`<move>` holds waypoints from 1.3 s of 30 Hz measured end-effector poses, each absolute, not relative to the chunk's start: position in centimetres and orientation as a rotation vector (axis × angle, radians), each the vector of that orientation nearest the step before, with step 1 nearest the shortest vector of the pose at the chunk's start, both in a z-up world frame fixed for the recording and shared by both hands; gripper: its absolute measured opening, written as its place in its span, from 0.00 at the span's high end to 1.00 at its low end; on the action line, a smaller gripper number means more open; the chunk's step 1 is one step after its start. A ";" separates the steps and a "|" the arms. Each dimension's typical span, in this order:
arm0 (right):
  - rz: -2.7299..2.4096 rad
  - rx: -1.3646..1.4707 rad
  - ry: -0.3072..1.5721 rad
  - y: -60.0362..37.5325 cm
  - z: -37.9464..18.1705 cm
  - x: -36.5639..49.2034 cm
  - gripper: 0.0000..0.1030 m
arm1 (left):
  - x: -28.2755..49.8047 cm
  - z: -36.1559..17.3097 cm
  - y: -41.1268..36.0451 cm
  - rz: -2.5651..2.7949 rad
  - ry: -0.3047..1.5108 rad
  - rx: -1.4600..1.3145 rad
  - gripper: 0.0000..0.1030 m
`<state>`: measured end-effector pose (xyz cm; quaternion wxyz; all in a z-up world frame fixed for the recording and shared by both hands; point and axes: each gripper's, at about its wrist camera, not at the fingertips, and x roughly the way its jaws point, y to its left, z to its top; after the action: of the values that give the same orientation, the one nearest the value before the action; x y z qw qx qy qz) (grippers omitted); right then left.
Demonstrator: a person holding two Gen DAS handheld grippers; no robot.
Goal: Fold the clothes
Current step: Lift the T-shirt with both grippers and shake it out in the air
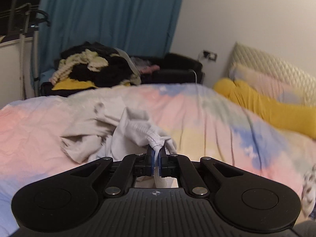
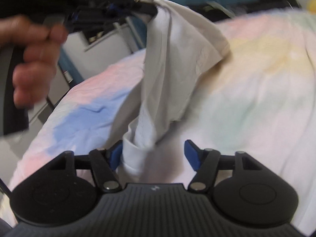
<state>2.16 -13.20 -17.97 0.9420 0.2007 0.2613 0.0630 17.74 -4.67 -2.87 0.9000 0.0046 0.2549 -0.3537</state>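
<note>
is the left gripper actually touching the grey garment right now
Touching. In the left wrist view the left gripper is shut on the grey garment, a gathered edge pinched between its blue pads.

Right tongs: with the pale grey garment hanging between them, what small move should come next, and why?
Probably close the right tongs on the cuff. The pale grey garment lies against one pad only, the other standing clear, while the left tongs already pinch its gathered edge. A second grip would let it be spread over the bed.
</note>
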 end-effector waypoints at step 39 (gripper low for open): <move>0.047 0.091 -0.320 -16.6 11.9 -7.8 0.94 | -2.0 19.2 12.8 -0.541 -0.101 -0.478 0.96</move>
<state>-7.79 -16.64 11.90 0.9859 0.0455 -0.1595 0.0236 -2.04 12.77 19.22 0.9343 -0.2338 -0.0496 -0.2644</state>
